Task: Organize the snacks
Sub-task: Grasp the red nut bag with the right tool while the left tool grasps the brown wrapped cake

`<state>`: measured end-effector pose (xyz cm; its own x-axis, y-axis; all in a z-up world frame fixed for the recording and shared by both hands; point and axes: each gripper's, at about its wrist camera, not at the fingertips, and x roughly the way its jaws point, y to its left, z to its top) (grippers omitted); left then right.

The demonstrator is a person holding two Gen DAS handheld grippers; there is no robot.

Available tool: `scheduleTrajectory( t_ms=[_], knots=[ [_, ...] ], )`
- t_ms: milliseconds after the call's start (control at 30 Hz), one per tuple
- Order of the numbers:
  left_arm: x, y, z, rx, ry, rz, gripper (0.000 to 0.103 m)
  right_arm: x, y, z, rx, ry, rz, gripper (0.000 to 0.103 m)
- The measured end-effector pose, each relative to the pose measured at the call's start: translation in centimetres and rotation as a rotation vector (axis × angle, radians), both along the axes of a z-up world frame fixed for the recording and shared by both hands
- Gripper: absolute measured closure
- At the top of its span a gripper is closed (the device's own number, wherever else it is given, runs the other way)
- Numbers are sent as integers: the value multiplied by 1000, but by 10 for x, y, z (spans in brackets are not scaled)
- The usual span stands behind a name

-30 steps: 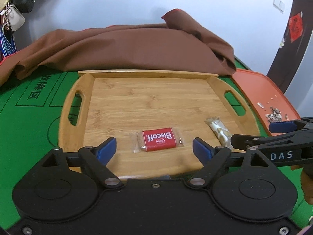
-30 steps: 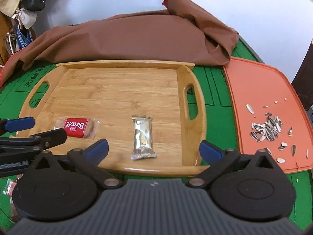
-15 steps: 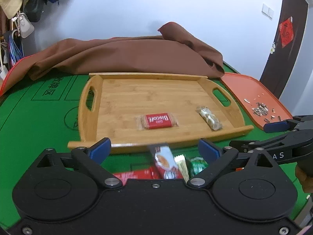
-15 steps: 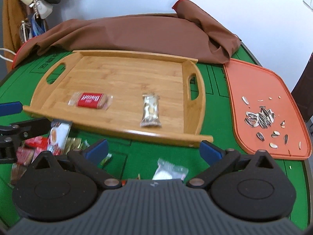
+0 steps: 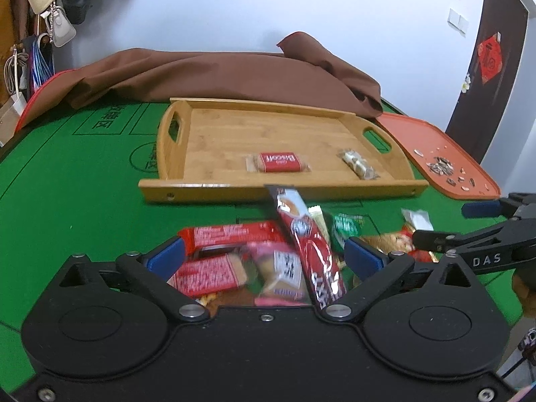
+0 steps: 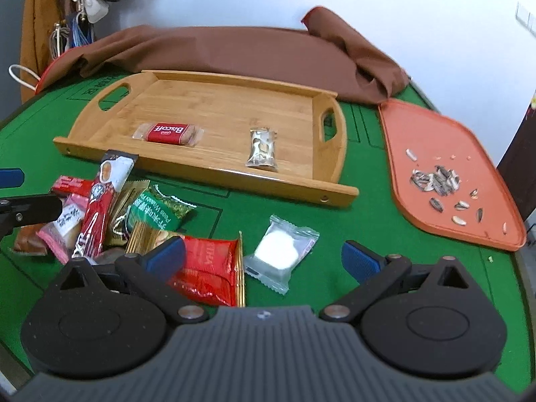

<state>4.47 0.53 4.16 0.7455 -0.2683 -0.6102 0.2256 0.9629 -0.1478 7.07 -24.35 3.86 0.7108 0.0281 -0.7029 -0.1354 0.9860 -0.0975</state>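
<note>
Bamboo tray (image 6: 214, 107) sits on the green table (image 5: 83, 201) with only two snacks in it: a Biscoff packet (image 6: 167, 133) near the front middle and a small silvery bar (image 6: 263, 149) toward the right handle, well apart from each other. Everything else lies in a loose pile (image 5: 268, 254) on the felt just in front of the tray's near rim, with a long red-and-white sachet (image 5: 306, 244) lying across the top of the heap. Off to the right of the pile, a clear packet with a white sweet (image 6: 281, 254) lies by itself. The left gripper (image 5: 264, 256) hangs over the pile with its jaws spread wide and nothing between them; the right gripper (image 6: 263, 258) is likewise wide and empty, poised above the white sweet and a red foil pack (image 6: 207, 268). By my reading, sorting has barely begun and the step in hand is choosing the next snack. The white sweet looks the easiest pick, since it lies alone; the next move calls for lowering straight onto one wrapper and closing across its narrow width. Crinkly, overlapping wrappers may slip or drag neighbours along.
</note>
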Motion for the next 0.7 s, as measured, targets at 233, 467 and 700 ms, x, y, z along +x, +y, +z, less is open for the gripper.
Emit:
scheduleTrajectory(
  t_ms=[233,467,700],
  knots=[
    [-19,0,-6,6,-10,-4,1,-15,4,-1,46,4,52,0],
    [-26,2,-16,34,-1,24,1,-16,13,-9,77,5,86,0],
    [-25,8,-27,27,35,60,1,-11,24,-17,80,13,92,0]
  ],
)
